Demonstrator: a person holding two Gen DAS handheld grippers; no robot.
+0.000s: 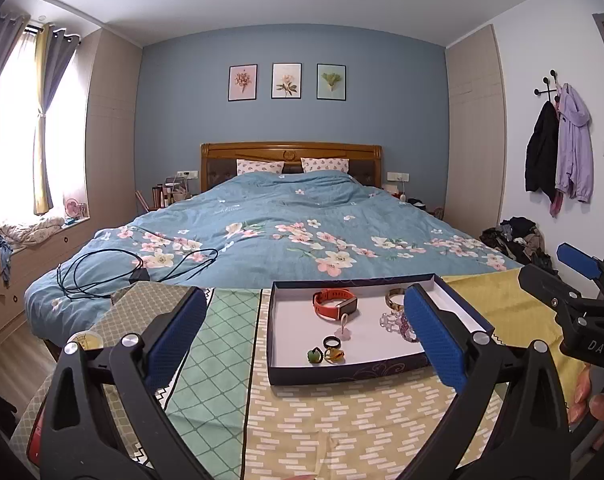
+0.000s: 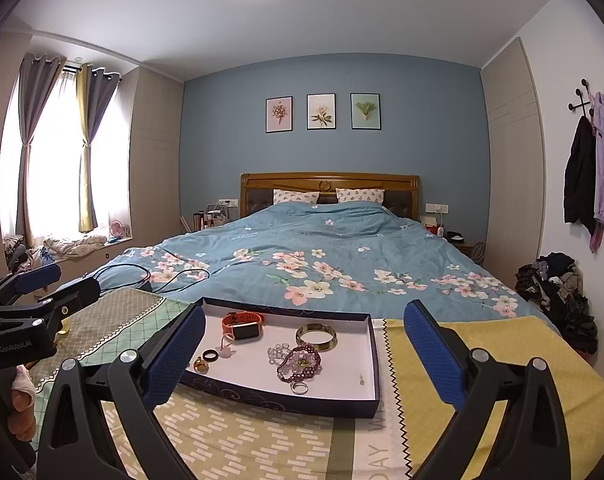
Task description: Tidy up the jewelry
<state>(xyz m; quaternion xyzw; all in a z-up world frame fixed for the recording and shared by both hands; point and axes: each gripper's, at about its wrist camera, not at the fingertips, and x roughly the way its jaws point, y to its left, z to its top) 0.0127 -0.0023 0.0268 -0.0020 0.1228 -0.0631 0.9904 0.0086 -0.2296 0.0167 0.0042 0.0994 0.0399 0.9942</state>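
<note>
On the patterned cloth (image 1: 341, 420) at the near end of the bed (image 1: 282, 216), a shallow dark box lid (image 2: 278, 398) with a white floor holds my jewelry. At its far left lies an orange-strapped watch (image 2: 242, 324) with a dark square face; right of it a gold bangle (image 2: 316, 336), and nearer, a clear bead bracelet (image 2: 277, 352) touching a dark purple bead bracelet (image 2: 300, 362). A black ring (image 2: 210, 355), an amber ring (image 2: 200, 365) and a pale pink charm (image 2: 226, 348) sit at the near left.

My left gripper (image 1: 305, 340) hangs wide apart, empty, over the tray's near edge; my right gripper (image 2: 303, 356) is equally wide and holds nothing.

The right view alone shows a silver ring (image 2: 299, 389) and a tiny stud (image 2: 361, 379) near the front wall, while the left view alone shows a small green ring (image 1: 314, 356) (the blue pad hides it from the other side).

"DAS" reads on the right gripper's body in the left view, "GenRobot.AI" on the left one in the right view, and "DAY" on the cloth.
</note>
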